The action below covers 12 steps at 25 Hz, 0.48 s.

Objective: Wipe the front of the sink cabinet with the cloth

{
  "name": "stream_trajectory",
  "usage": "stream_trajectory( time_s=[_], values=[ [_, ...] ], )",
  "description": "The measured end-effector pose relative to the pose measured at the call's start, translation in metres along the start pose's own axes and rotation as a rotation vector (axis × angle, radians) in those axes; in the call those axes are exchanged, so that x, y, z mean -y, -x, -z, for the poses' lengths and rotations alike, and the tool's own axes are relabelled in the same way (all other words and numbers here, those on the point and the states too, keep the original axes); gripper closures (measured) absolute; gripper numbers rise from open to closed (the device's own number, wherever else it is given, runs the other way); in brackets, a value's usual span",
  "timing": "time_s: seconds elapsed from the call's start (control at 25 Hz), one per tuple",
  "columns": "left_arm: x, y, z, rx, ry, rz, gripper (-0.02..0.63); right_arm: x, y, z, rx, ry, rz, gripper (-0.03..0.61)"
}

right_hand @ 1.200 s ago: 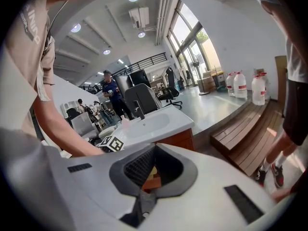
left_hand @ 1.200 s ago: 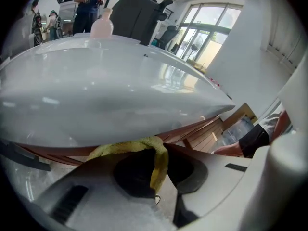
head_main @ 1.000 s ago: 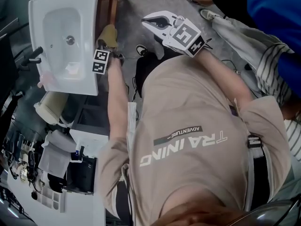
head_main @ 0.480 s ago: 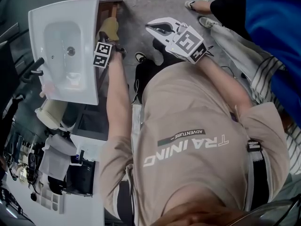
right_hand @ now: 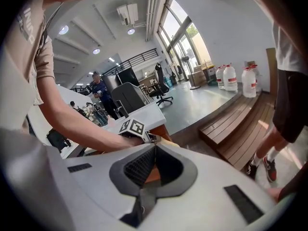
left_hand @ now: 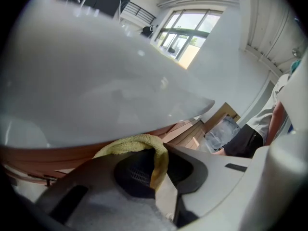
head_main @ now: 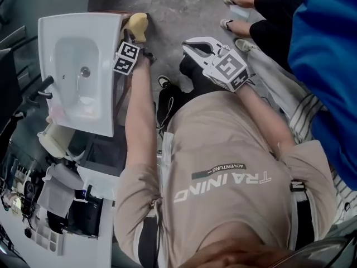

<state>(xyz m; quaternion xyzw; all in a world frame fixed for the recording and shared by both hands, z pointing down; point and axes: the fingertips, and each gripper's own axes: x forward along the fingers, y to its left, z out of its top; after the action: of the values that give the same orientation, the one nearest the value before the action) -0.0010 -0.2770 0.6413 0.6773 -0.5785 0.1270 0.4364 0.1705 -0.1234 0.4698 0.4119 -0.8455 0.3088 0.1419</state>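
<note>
Left gripper view: my left tongs [left_hand: 161, 154] pinch a fold of the yellow cloth [left_hand: 130, 142], just ahead by the brown cabinet front [left_hand: 43, 158] beneath the sink [left_hand: 96, 81]; soft, light and limp, I judge, best gripped bunched deep, while my right tongs [right_hand: 154, 150] sit pressed together, empty.

The head view looked steeply down onto the sink [head_main: 109, 94]. The left gripper view sat close under its rim, facing upward; the right gripper view faced it from farther off.
</note>
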Motion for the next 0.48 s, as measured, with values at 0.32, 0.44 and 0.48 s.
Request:
stream_trajectory(
  time_s=[0.32, 0.44, 0.48],
  values=[
    [0.043, -0.022, -0.017, 0.071, -0.027, 0.103, 0.574, 0.012, 0.007, 0.013, -0.024, -0.015, 0.007, 0.566],
    [0.043, -0.012, -0.010, 0.053, -0.045, 0.115, 0.574, 0.012, 0.004, 0.020, -0.023, -0.018, 0.014, 0.566],
    [0.044, -0.005, -0.003, 0.041, -0.058, 0.123, 0.574, 0.009, 0.003, 0.021, -0.020, -0.023, 0.014, 0.566]
  ],
)
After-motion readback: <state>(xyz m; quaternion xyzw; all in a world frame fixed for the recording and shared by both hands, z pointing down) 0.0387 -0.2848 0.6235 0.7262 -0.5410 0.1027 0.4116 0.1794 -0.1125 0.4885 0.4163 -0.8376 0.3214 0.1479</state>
